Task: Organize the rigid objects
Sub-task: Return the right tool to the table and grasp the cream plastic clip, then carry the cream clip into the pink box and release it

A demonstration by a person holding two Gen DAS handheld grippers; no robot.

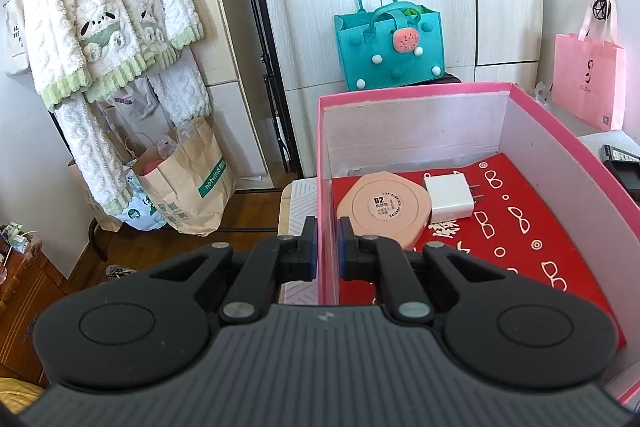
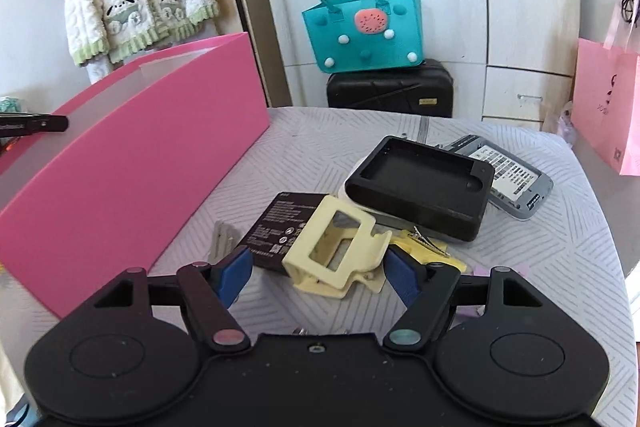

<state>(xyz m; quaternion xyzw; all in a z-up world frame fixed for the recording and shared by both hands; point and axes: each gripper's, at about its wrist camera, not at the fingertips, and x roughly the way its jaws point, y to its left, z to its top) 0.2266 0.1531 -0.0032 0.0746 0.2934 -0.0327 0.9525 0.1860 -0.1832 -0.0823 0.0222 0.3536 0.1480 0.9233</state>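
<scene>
A pink box point(image 1: 560, 131) with a red patterned floor holds a round peach case point(image 1: 384, 209) and a white charger plug point(image 1: 448, 197). My left gripper point(image 1: 327, 245) is shut on the box's left wall point(image 1: 325, 163), one finger outside and one inside. In the right wrist view the box point(image 2: 132, 163) stands at the left on the bed. My right gripper point(image 2: 316, 273) is open, its blue pads either side of a cream hair claw clip point(image 2: 340, 251). The clip lies on a dark battery point(image 2: 284, 227). Behind it are a black charger cradle point(image 2: 420, 183) and a grey device point(image 2: 516, 179).
A patterned bedspread point(image 2: 540, 247) covers the surface. A teal felt bag point(image 2: 364, 31) sits on a black suitcase point(image 2: 390, 89) by the wardrobe. A pink bag point(image 2: 604, 111) hangs at the right. Paper bags point(image 1: 188, 179) stand on the floor at the left.
</scene>
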